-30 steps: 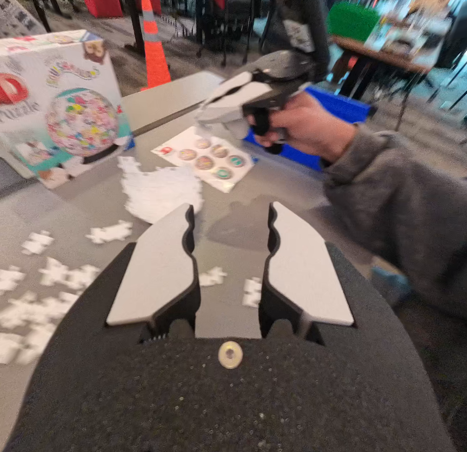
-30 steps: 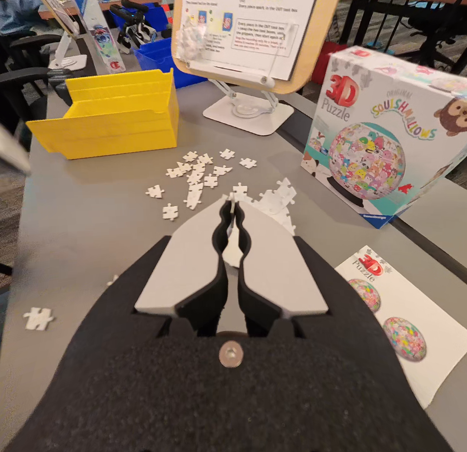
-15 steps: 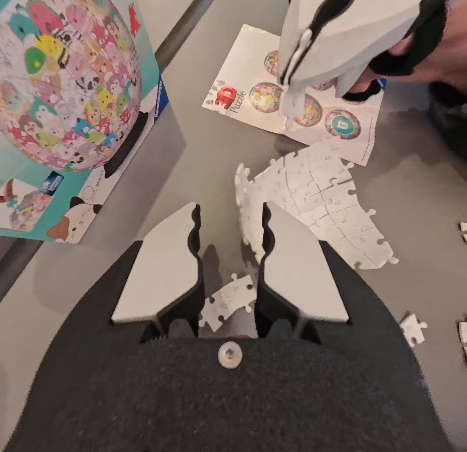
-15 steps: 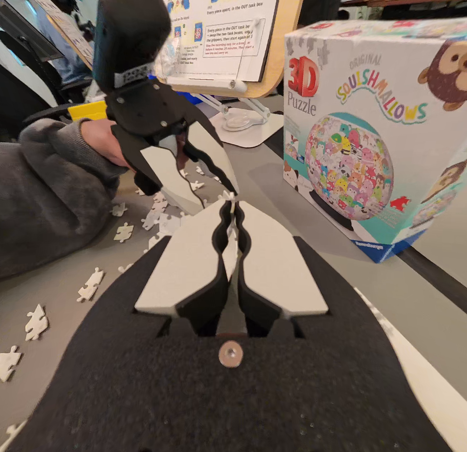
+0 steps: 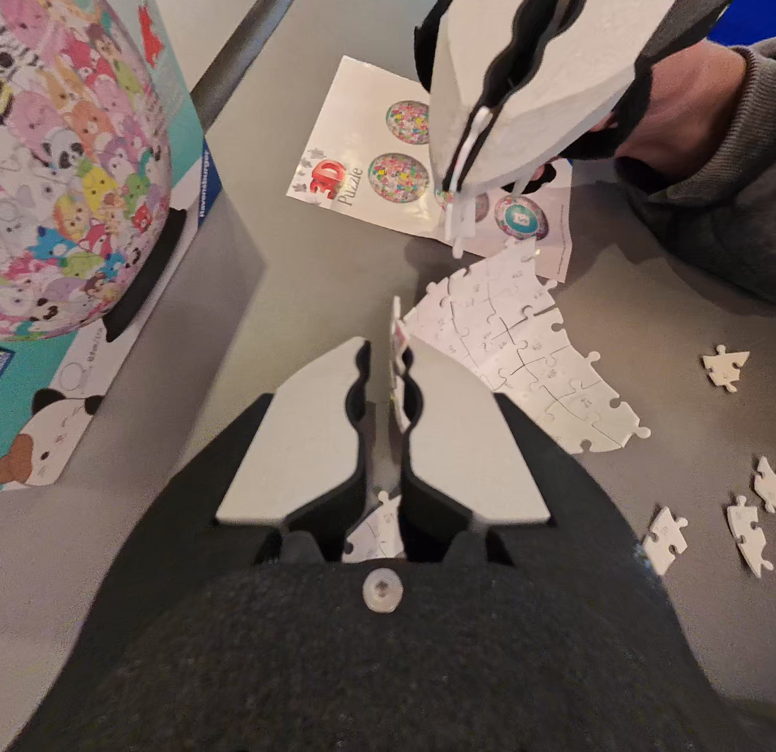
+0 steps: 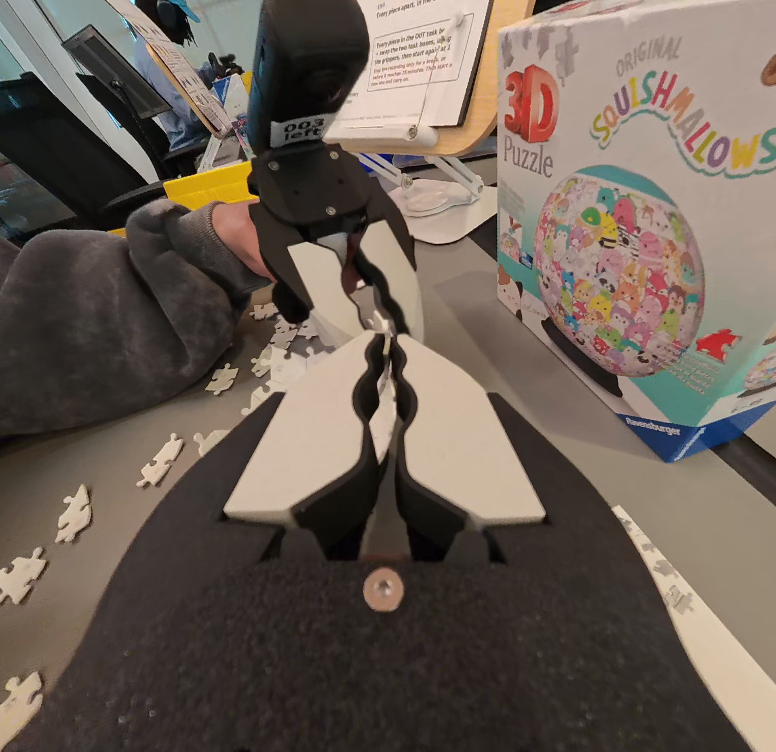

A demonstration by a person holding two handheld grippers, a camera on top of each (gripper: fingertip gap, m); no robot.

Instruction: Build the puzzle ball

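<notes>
A curved white assembled puzzle section (image 5: 516,353) lies on the grey table. My left gripper (image 5: 386,349) has its jaws drawn close around the section's raised left edge. It also shows in the right wrist view (image 6: 380,322), held by a hand in a grey sleeve. My right gripper (image 6: 385,339) is shut on a single white puzzle piece (image 6: 384,379). In the left wrist view the right gripper (image 5: 451,185) hovers just above the section's far edge, with the piece (image 5: 457,223) sticking out of its tips. A small joined pair of pieces (image 5: 378,526) lies under my left gripper.
The puzzle box (image 5: 84,164) stands on the left, and shows at right in the right wrist view (image 6: 630,227). A leaflet (image 5: 361,143) lies beyond the section. Loose white pieces (image 5: 665,538) (image 6: 161,459) are scattered about. A yellow bin (image 6: 205,190) and an instruction board (image 6: 420,59) stand behind. One gripper's finger ends stand about 7 cm off the other's.
My left gripper moved forward and narrowed its jaws around the section's left edge, which now stands raised. My right gripper lowered its piece closer to the section's far edge.
</notes>
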